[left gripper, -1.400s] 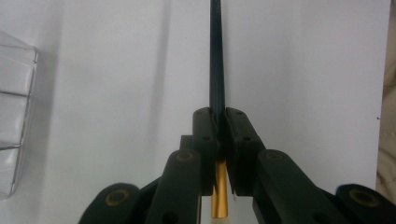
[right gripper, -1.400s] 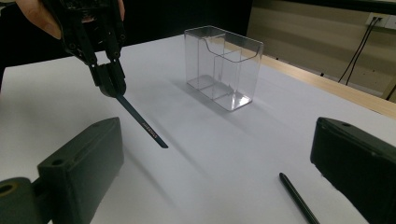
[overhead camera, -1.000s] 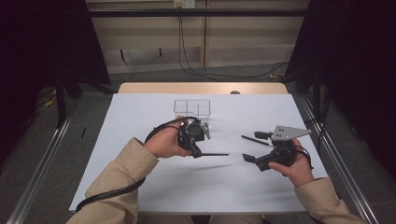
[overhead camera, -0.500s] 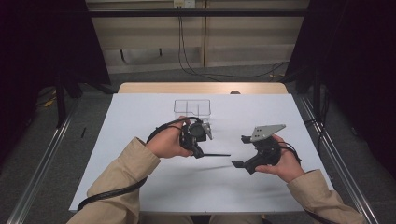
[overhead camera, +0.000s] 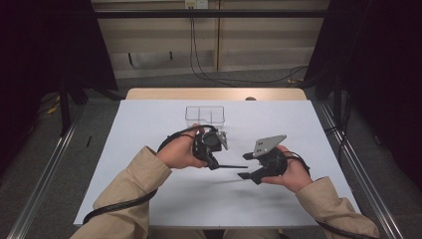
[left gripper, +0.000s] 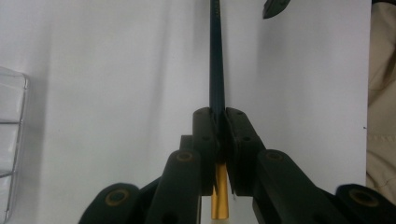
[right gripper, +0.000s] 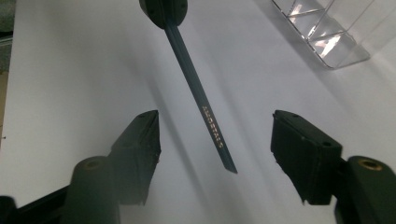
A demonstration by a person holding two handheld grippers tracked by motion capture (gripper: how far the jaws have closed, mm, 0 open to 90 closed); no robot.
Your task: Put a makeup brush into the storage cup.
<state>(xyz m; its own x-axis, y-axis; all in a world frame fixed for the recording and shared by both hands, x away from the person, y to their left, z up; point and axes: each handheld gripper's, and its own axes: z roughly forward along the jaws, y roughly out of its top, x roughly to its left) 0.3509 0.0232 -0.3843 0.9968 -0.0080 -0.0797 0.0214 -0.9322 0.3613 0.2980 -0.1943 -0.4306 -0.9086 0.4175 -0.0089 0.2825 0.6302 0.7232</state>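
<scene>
A slim dark blue-green pencil (overhead camera: 232, 167) with a gold ferrule (left gripper: 219, 196) is clamped near its gold end in my left gripper (overhead camera: 215, 164), which is shut on it above the white table. In the left gripper view the pencil (left gripper: 216, 70) runs straight ahead from the closed jaws of the left gripper (left gripper: 220, 119). My right gripper (overhead camera: 245, 166) faces it from the right and stands open. In the right gripper view the pencil's free end (right gripper: 208, 116), with printed lettering, hangs between the spread jaws of the right gripper (right gripper: 215, 119) without touching either.
A clear plastic tray (overhead camera: 205, 114) with compartments stands behind the grippers near the table's far middle; its corner shows as a clear tray (right gripper: 322, 32) and as a clear tray edge (left gripper: 11, 140). White table surface (overhead camera: 149, 129) lies all around.
My right gripper has moved left toward the left gripper, so the pencil's free end now lies between its open jaws. The left gripper has held still with the pencil.
</scene>
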